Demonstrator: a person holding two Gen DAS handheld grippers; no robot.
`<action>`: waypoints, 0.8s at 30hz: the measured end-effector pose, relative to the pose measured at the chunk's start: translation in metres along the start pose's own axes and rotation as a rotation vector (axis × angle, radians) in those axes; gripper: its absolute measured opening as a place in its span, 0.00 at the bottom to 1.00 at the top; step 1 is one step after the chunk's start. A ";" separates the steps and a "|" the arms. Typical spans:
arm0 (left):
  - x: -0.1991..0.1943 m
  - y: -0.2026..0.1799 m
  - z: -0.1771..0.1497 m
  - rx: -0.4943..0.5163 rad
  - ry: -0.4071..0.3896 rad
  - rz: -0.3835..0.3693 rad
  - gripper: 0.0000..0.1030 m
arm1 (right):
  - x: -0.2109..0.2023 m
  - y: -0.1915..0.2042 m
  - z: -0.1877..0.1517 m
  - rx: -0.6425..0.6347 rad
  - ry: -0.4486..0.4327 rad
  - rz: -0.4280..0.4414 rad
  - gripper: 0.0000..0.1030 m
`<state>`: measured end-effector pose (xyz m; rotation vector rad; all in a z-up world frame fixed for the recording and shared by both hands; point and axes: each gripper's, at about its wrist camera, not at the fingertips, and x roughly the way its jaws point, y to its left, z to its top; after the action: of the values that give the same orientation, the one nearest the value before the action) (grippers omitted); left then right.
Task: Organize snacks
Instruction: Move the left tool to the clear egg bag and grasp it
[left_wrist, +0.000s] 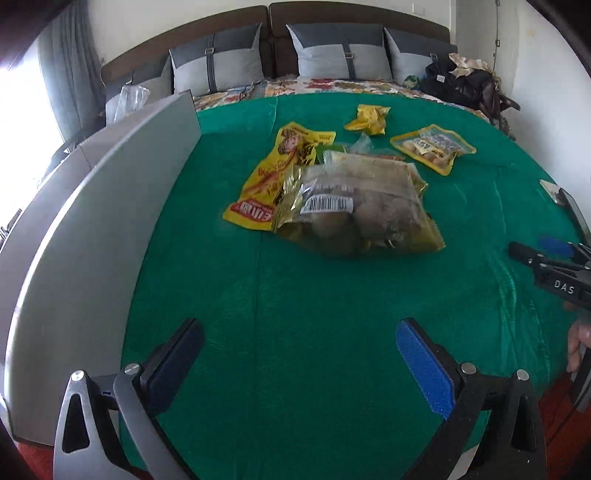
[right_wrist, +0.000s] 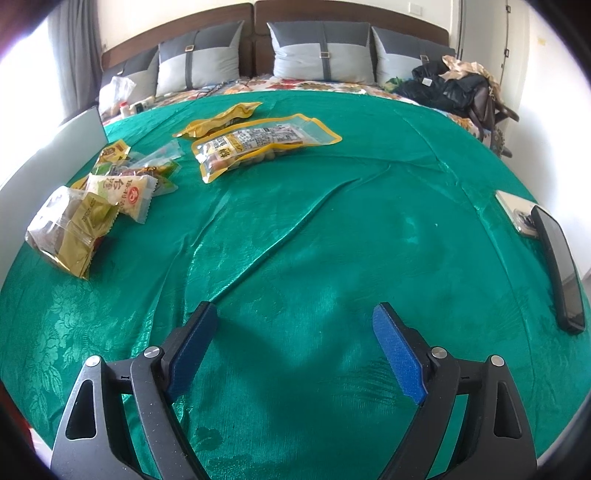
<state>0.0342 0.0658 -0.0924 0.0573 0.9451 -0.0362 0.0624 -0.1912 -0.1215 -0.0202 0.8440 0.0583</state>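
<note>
Snacks lie loose on the green cloth over the bed. Big clear bag sits mid-cloth atop a yellow pouch, small packets heaped beside it. Tray pack and crumpled wrapper lie farther toward the pillows. Grey panel stands along the left edge. Left gripper hangs wide open, nothing between its fingers; right gripper likewise open and empty. Bags look light, crinkly and slippery, contents probably crushable. Likely best hold: the flat sealed edge, not the bulging middle.
</note>
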 end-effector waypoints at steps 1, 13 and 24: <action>0.007 0.002 0.000 -0.015 0.017 -0.001 0.99 | 0.000 0.000 0.000 0.000 -0.001 0.000 0.86; 0.030 0.024 -0.006 -0.088 0.016 -0.001 1.00 | 0.000 0.000 0.000 0.001 -0.004 -0.002 0.86; 0.027 0.027 -0.008 -0.077 -0.005 -0.003 1.00 | 0.000 0.000 0.000 0.004 -0.005 -0.008 0.86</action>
<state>0.0450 0.0930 -0.1186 -0.0150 0.9407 -0.0029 0.0623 -0.1907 -0.1215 -0.0192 0.8394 0.0492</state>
